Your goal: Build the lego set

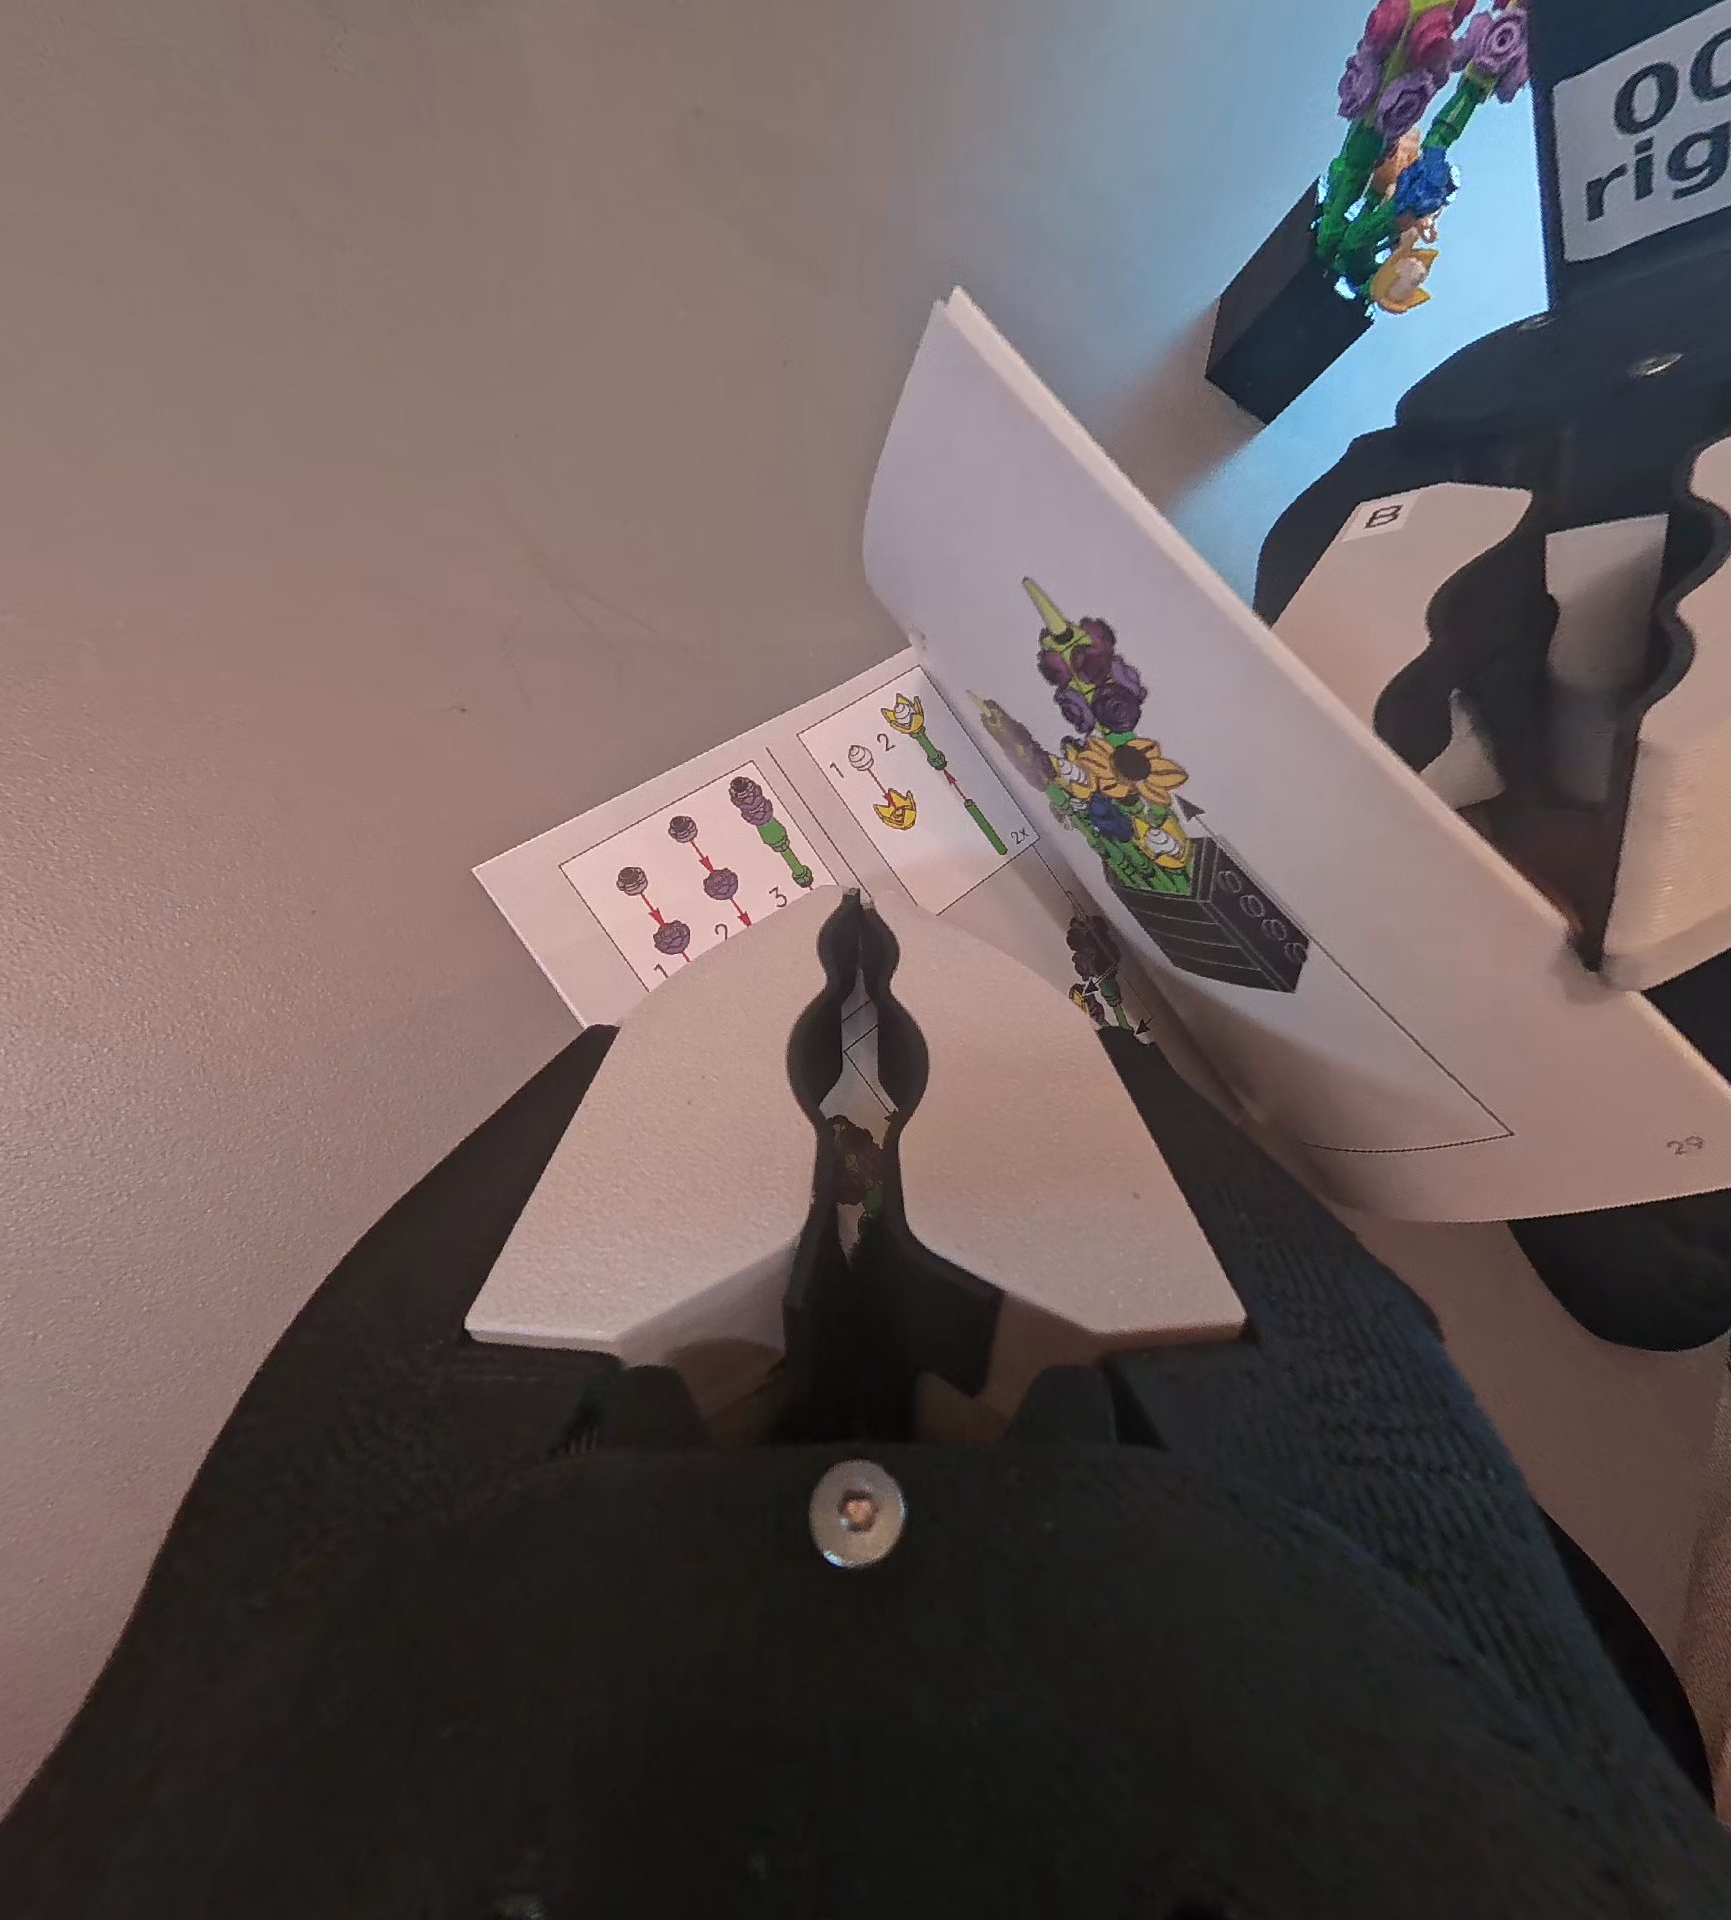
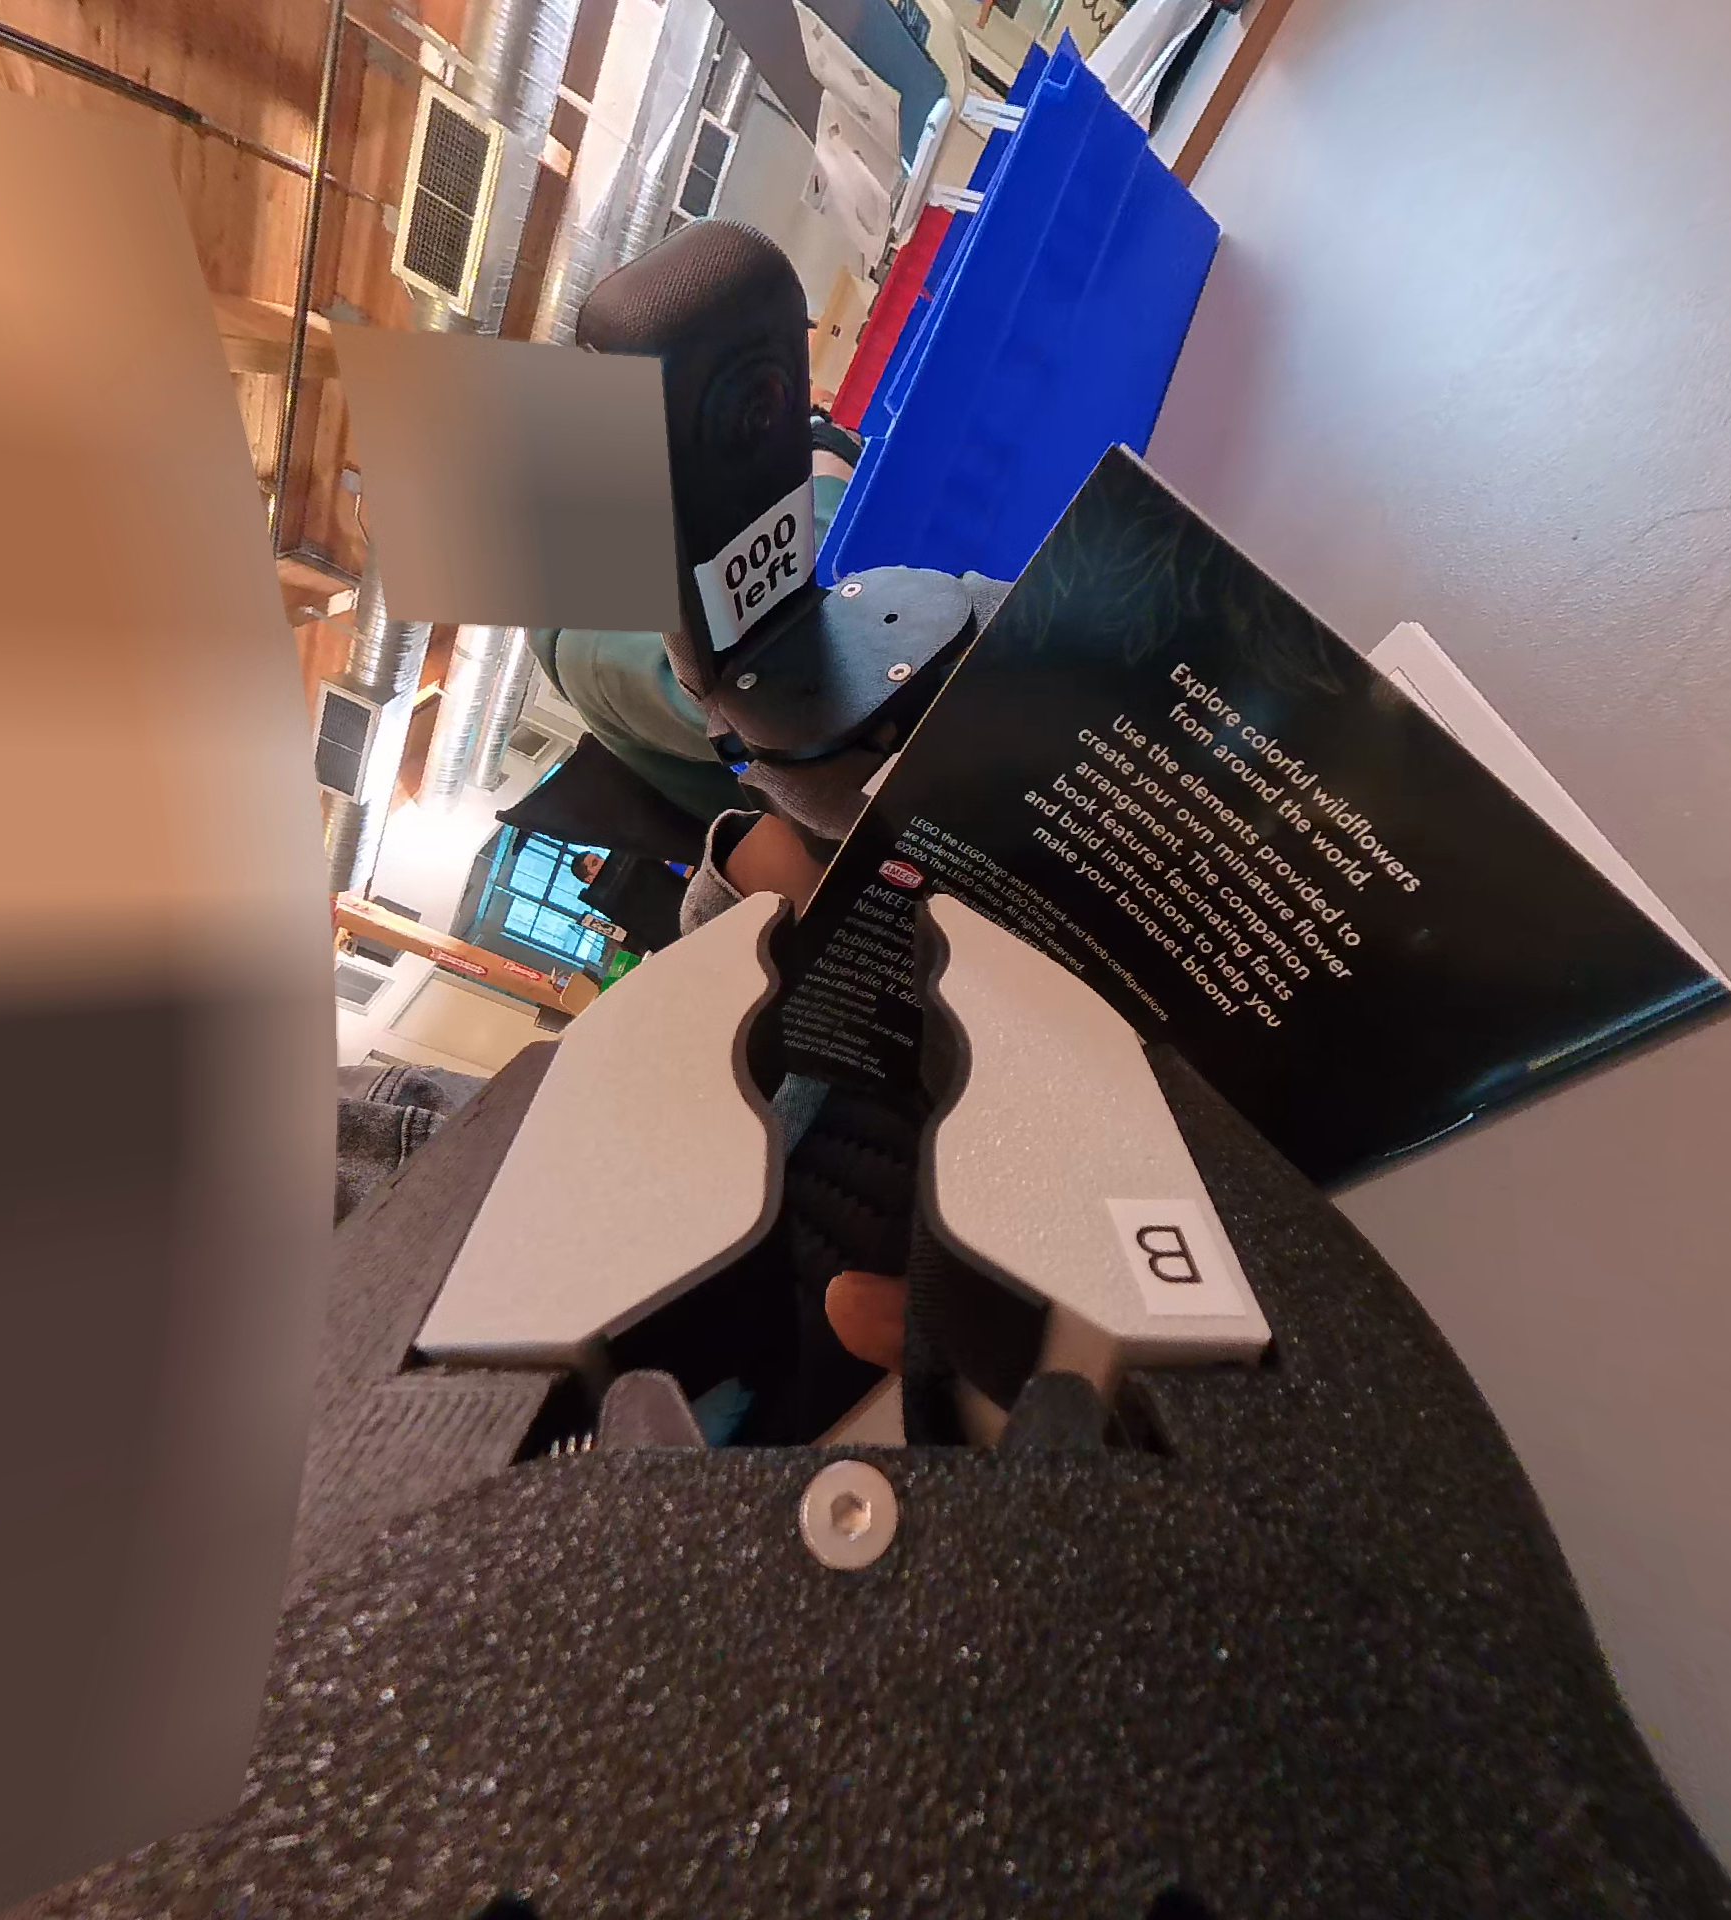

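Black right gripper [image 2: 856, 920] pinching booklet cover [image 2: 1256, 831] (left gripper [image 1: 856, 899] empty, closed)

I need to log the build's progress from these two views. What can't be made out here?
- Left wrist view: the lower part of the open booklet page is covered by the left gripper.
- Left wrist view: the flower model is cut off by the top edge.
- Right wrist view: the booklet shows only its dark back cover; its raised page hides the model.

Lower part of the open booklet page [image 1: 695, 883] hidden behind the left gripper [image 1: 856, 904], flower model [image 1: 1401, 156] cut off by the top edge, blue bins [image 2: 1027, 343] partly behind the booklet's dark cover [image 2: 1256, 831]
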A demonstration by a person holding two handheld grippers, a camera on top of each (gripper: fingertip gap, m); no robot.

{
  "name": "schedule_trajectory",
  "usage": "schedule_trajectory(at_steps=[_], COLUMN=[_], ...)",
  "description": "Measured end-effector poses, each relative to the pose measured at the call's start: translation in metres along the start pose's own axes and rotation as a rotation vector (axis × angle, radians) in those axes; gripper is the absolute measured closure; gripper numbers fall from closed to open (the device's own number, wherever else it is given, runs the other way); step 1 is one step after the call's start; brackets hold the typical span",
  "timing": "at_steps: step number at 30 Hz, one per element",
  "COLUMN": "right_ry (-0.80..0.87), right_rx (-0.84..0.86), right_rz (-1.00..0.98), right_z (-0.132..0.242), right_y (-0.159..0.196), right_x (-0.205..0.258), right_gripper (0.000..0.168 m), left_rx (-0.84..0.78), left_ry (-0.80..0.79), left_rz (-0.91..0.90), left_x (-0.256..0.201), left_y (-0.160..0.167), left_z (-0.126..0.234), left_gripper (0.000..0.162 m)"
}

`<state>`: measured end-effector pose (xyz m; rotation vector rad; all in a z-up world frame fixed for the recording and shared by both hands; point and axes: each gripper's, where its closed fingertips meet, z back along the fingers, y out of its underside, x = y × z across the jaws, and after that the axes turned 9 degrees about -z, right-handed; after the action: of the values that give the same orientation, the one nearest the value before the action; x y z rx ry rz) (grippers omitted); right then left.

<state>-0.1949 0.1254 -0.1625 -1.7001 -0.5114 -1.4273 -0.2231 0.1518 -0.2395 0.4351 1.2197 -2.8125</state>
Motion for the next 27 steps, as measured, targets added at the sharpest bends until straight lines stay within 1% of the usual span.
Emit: schedule_trajectory(at_steps=[16, 18, 20, 21, 22, 25, 27], right_ry=[0.006, 0.044, 0.046, 0.043, 0.034, 0.057, 0.114], right_rx=[-0.002, -0.006, -0.01, -0.015, -0.021, -0.044, -0.059], right_rz=[-0.007, -0.001, 0.019, 0.021, 0.022, 0.04, 0.084], right_z=[0.0011, 0.0013, 0.0016, 0.002, 0.0025, 0.0044, 0.0051], right_y=[0.0003, -0.0001, -0.0003, -0.0009, -0.0017, -0.0053, -0.009], right_x=[-0.0012, -0.0061, -0.0049, -0.004, -0.0021, 0.0004, 0.0014], right_gripper=[0.145, 0.154, 0.162, 0.162, 0.157, 0.131, 0.127], left_rx=[-0.001, 0.0, 0.0, 0.0, 0.0, -0.001, -0.001], left_ry=[0.001, 0.002, 0.002, 0.001, 0.0, 0.003, 0.004], left_rz=[0.001, 0.001, 0.001, 0.0, -0.001, 0.003, 0.004], left_x=[0.0002, 0.0001, 0.0002, 0.0002, 0.0002, 0.0003, 0.0002], left_y=[0.0001, 0.0001, 0.0001, 0.0001, 0.0001, 0.0, 0.0], left_z=[0.0, 0.0, 0.0, 0.0, 0.0001, 0.0, 0.0001], left_gripper=[0.161, 0.161, 0.161, 0.161, 0.161, 0.161, 0.161])
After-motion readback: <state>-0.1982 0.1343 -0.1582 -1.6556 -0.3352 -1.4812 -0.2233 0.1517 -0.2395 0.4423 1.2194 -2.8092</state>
